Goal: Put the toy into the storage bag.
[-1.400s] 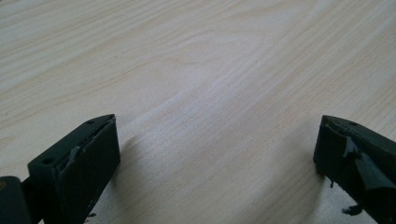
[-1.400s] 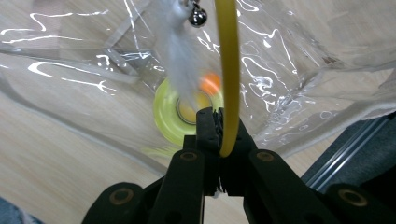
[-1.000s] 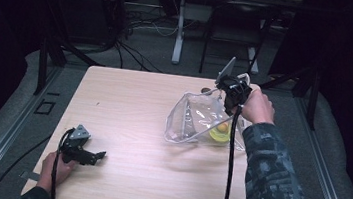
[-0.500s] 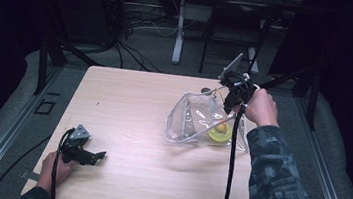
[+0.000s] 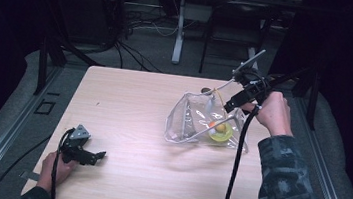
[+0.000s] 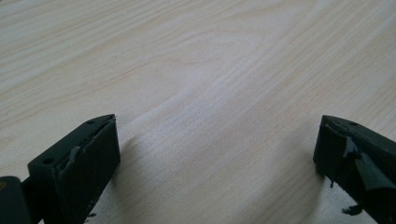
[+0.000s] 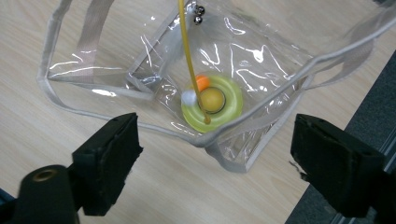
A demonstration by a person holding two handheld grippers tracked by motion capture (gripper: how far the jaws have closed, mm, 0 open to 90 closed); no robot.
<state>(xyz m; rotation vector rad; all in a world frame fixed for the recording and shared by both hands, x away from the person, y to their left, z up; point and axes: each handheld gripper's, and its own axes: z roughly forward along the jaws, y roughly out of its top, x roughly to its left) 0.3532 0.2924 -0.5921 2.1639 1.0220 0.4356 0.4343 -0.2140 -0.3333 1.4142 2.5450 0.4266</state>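
A clear plastic bag (image 5: 197,124) with grey edging lies on the right half of the wooden table (image 5: 133,104). Inside it sits a green ring toy (image 5: 221,133) holding a yellow ball (image 7: 212,99), with an orange ball (image 7: 202,82) and a white one beside it. A thin yellow stick (image 7: 186,42) runs down into the ring, and small bells (image 7: 199,10) hang near its top. My right gripper (image 5: 232,103) hovers above the bag's far right corner, open, its jaws wide apart over the bag's mouth (image 7: 217,140). My left gripper (image 5: 95,155) rests open on the table at the front left, nothing between its jaws (image 6: 215,140).
The table's right edge (image 7: 369,93) drops to a grey floor close beside the bag. Dark stands and cables (image 5: 137,24) crowd the floor behind the table. Each gripper trails a black cable (image 5: 235,161).
My right hand and gripper have drifted slightly to the right above the bag. The left gripper has not moved.
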